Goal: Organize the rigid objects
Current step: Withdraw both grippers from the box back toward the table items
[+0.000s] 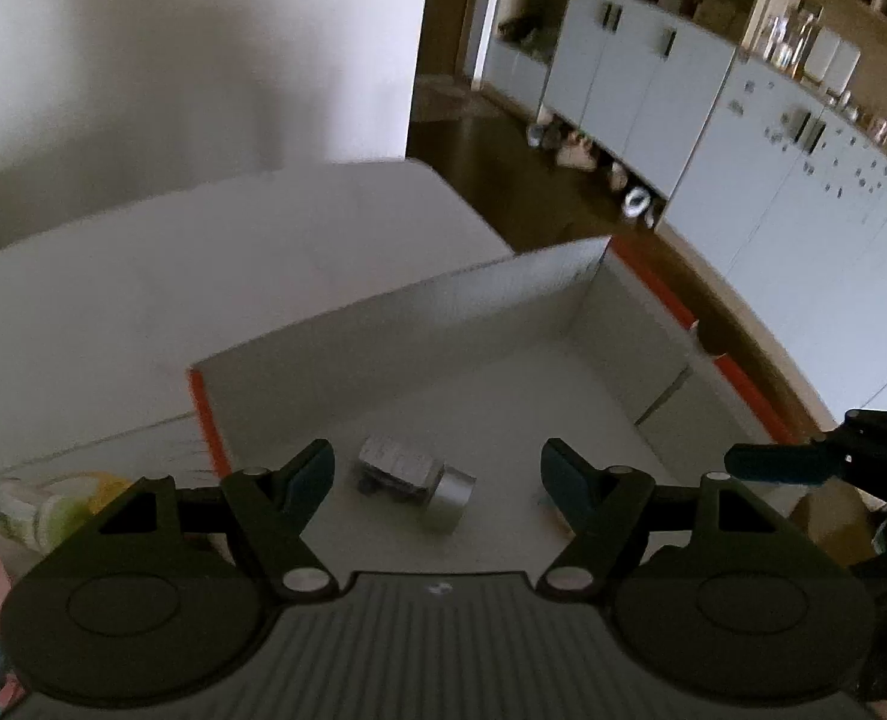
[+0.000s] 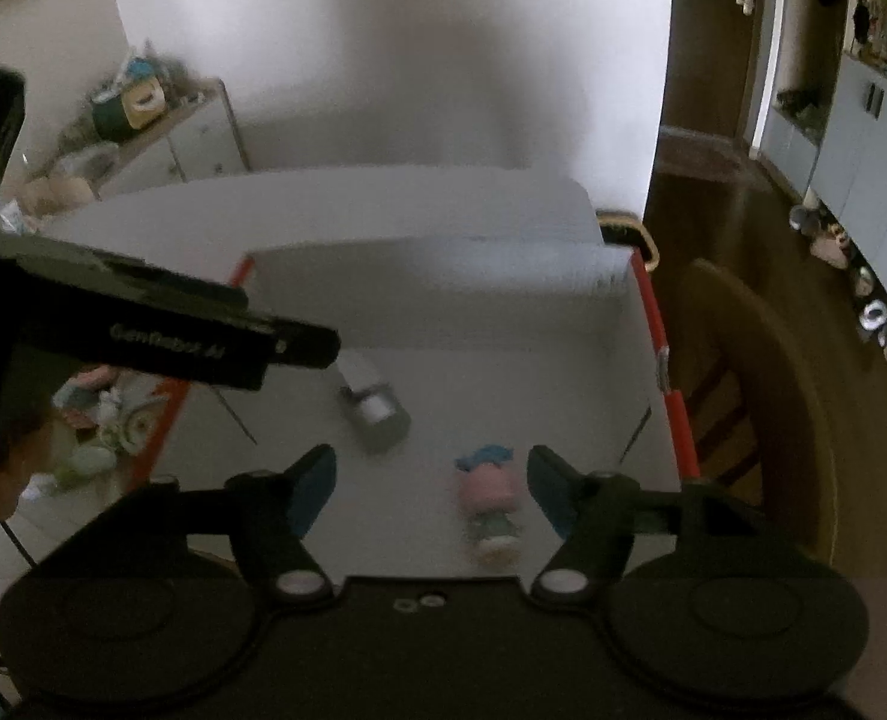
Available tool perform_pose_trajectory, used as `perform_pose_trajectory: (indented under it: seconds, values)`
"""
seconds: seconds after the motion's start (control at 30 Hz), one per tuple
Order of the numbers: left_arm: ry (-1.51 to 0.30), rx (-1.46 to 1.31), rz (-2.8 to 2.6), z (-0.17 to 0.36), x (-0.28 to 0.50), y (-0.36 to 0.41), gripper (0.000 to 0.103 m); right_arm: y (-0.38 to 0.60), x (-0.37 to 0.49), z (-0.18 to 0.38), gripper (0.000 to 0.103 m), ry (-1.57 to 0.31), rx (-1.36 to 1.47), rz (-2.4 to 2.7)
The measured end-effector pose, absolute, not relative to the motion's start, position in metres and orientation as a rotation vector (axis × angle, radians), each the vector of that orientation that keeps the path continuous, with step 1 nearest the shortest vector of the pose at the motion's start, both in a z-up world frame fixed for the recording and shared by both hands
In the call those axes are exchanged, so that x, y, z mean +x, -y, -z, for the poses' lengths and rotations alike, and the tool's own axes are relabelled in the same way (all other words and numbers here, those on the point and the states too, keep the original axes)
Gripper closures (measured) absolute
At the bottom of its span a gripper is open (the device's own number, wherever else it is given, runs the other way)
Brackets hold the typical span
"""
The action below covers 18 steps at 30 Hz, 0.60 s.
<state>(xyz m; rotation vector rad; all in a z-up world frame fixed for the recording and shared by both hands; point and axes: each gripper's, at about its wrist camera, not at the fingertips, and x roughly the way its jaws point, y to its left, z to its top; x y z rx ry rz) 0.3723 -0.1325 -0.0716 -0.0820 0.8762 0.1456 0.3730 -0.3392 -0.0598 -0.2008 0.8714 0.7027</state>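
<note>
A white cardboard box (image 1: 503,300) with orange edges stands on the white table. On its floor lies a grey toy with a metal cylinder end (image 1: 419,477), also seen in the right wrist view (image 2: 377,411). A small pink doll with blue hair (image 2: 490,501) lies on the box floor too. My left gripper (image 1: 437,474) hangs open above the grey toy, touching nothing. My right gripper (image 2: 431,480) is open over the doll, which shows close to the right finger, apart from both pads. One right finger (image 1: 773,462) shows at the left wrist view's edge.
Soft-coloured toys (image 1: 53,504) lie on the table left of the box (image 2: 101,420). A wooden chair (image 2: 743,396) stands right of the box, with dark floor and pale cabinets (image 1: 743,192) beyond. The left gripper's black body (image 2: 203,330) crosses the box's left edge.
</note>
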Motion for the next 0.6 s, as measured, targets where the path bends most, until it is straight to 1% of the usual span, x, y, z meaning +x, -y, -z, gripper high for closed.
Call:
perform_pose_trajectory:
  seconds: [0.07, 0.13, 0.33, 0.4, 0.57, 0.6]
  values:
    - [-0.856, -0.08, -0.139, 0.066, 0.361, 0.134, 0.027, 0.339, 0.365, 0.054, 0.031, -0.853, -0.183, -0.709]
    - [-0.83, -0.079, -0.131, 0.059, 0.349, 0.135, 0.027, 0.338, 0.358, 0.049, 0.027, -0.834, -0.166, -0.714]
    - [-0.761, -0.066, -0.116, 0.041, 0.309, 0.129, 0.027, 0.329, 0.333, 0.039, 0.023, -0.791, -0.103, -0.716]
    - [-0.739, -0.057, -0.116, 0.037, 0.296, 0.124, 0.027, 0.324, 0.325, 0.037, 0.019, -0.782, -0.086, -0.716]
    - [-0.707, -0.054, -0.107, 0.029, 0.265, 0.107, 0.027, 0.306, 0.297, 0.033, 0.016, -0.751, -0.074, -0.711]
    - [-0.705, -0.054, -0.104, 0.029, 0.262, 0.104, 0.024, 0.302, 0.292, 0.033, 0.015, -0.747, -0.068, -0.709]
